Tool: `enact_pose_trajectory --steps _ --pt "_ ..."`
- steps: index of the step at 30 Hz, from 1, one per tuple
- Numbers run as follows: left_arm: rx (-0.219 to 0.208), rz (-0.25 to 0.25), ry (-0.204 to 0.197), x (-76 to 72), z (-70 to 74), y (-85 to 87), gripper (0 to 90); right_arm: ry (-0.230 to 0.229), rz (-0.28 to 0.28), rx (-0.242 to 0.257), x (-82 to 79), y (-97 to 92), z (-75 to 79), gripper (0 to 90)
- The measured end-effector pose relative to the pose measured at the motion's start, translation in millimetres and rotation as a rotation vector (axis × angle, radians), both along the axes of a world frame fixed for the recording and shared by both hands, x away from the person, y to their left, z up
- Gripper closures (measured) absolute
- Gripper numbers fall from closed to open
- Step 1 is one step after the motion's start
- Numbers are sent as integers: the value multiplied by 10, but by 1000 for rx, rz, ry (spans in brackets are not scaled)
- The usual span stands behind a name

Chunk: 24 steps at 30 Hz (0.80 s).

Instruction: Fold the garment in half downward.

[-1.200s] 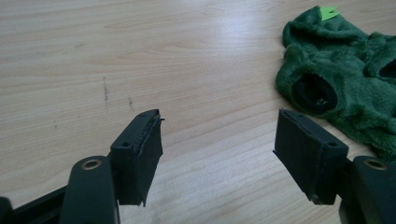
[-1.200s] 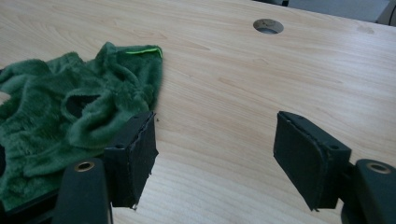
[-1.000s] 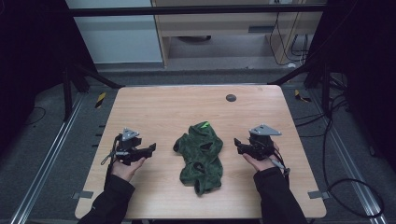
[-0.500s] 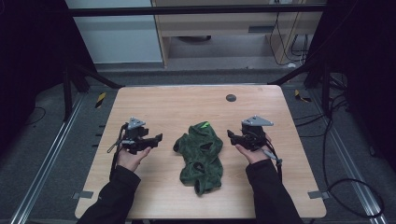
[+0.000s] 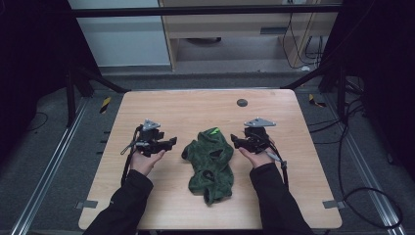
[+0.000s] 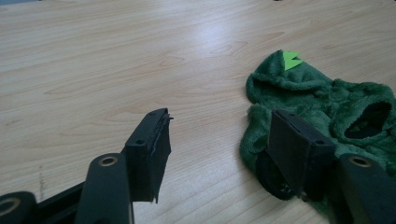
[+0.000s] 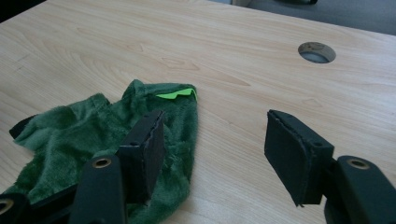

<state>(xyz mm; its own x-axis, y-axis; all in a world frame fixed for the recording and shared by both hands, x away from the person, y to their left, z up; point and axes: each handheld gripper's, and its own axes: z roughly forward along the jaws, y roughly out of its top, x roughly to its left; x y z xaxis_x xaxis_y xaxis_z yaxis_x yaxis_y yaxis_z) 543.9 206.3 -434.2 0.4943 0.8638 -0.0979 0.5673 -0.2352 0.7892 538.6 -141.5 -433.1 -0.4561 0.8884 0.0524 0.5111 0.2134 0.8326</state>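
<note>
A crumpled dark green fleece garment [image 5: 211,164] lies in the centre of the high view, slightly below the middle, on the bare top of a light wooden table [image 5: 195,110]. A small bright green tab [image 5: 214,130] sits at the garment's upper end. The left gripper [image 5: 169,143] appears left of centre in the high view, held in the person's left hand [image 5: 145,161], its jaws pointing toward the garment and stopping just beside its left edge. In the left gripper view the jaws stand wide apart with nothing between them; the garment [image 6: 327,116] occupies the right side of that frame, partly behind the right-hand jaw. The right gripper [image 5: 235,142] appears right of centre in the high view, held in the right hand [image 5: 258,157], close to the garment's upper right edge. In the right gripper view the jaws are likewise spread wide and empty; the garment [image 7: 84,135] fills the lower left of the frame, behind the left-hand jaw. A round cable hole [image 5: 242,102] shows in the table's upper part, well apart from the garment.
</note>
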Motion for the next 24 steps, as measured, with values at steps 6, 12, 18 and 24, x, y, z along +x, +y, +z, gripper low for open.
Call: enact_pose_trajectory --steps 6,12,18,24 --pt "35 -15 9 60 -26 -80 400 21 5 -1 78 56 -81 402" --pt "55 -17 10 115 -19 -178 408 43 7 -9 142 125 -110 413" --pt "53 -26 19 176 -57 -285 419 52 10 -3 200 177 -132 432" --pt "74 -48 30 239 -90 -420 434 73 12 -14 244 207 -195 447"
